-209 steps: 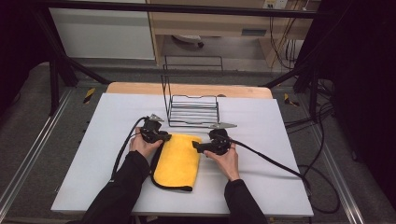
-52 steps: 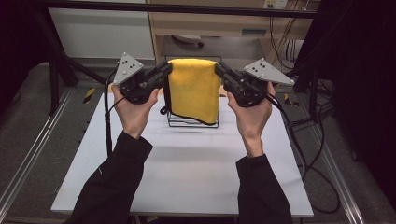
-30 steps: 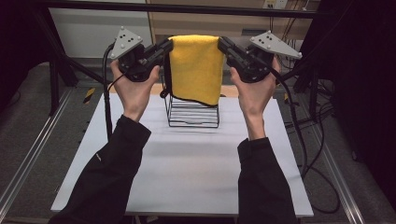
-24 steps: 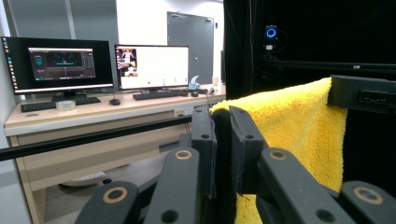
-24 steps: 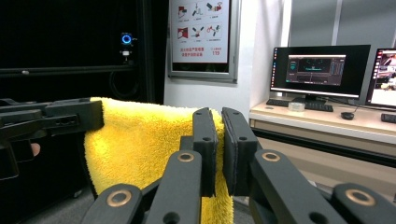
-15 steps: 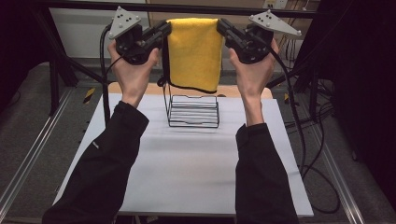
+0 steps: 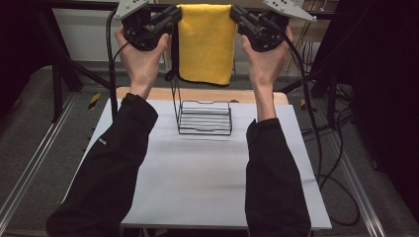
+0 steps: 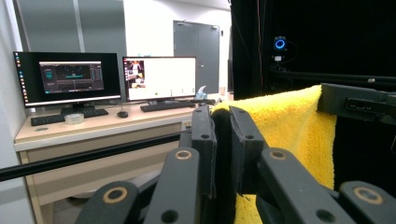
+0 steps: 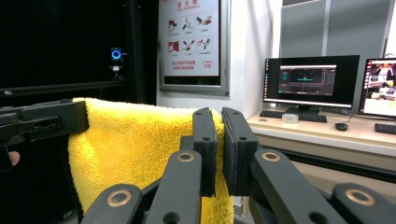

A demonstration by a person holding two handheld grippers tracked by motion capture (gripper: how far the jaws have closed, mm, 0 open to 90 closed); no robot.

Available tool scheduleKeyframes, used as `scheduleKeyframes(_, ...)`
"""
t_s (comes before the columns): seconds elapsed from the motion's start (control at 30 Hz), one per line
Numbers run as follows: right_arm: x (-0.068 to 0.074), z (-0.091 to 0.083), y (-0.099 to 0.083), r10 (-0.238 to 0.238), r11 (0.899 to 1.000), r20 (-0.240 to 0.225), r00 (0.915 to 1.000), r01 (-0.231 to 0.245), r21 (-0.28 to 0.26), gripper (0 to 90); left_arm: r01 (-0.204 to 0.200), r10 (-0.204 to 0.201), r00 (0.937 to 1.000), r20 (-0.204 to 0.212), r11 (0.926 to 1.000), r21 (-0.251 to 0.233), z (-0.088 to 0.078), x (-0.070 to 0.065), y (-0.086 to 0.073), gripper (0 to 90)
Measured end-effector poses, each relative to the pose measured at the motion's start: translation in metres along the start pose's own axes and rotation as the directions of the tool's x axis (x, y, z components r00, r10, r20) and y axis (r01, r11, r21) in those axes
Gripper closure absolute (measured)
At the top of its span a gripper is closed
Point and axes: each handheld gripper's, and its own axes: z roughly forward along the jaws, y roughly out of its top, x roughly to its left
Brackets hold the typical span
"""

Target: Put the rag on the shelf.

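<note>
The left gripper [image 7: 170, 17] is raised high above the tabletop [image 7: 197, 173], its fingers [image 8: 203, 135] pressed together on the top left corner of the yellow microfibre towel [image 7: 206, 42]. In the left gripper view the plush edge sits pinched between the two black pads, with the rest of the cloth running off toward the other gripper.

The towel hangs in the air between the two hands, spread flat along its top edge and dropping freely below, well above the wire rack [image 7: 205, 117]. It looks light, soft and limp: it will sag wherever it is not held, so the two top corners are the sensible places to grip, as now. The thick pile should give the pads good purchase, and nothing about it is fragile. A dark hemmed edge runs round its lower border.

The right gripper [image 7: 239, 19] has its fingers [image 9: 231, 140] closed in the same way on the top right corner.

The black wire rack stands toward the far side of the white tabletop, directly under the hanging cloth. Around the table are a dark frame, trailing cables and a grey floor. The gripper views show a desk with monitors [image 8: 161, 77], keyboards and a poster [image 9: 189, 35] on the wall.
</note>
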Motion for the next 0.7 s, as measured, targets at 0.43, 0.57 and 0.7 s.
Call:
scheduleKeyframes(0.43, -0.008, 0.025, -0.003, -0.034, 0.999, 0.028, 0.999, 0.033, 0.023, 84.8, 0.015, -0.015, 0.9996, -0.025, 0.9997, 0.018, 0.023, 0.018, -0.012, 81.5)
scheduleKeyframes(0.57, -0.01, 0.03, -0.011, -0.048, 0.998, 0.024, 0.9986, 0.047, 0.041, 84.7, 0.015, -0.015, 0.9997, -0.022, 0.9995, 0.029, 0.026, 0.023, -0.024, 81.5)
scheduleKeyframes(0.7, -0.011, 0.033, -0.019, -0.068, 0.996, 0.019, 0.9975, 0.067, 0.066, 84.7, -0.002, 0.003, 0.9998, -0.021, 0.9988, 0.049, 0.028, 0.027, -0.036, 81.4)
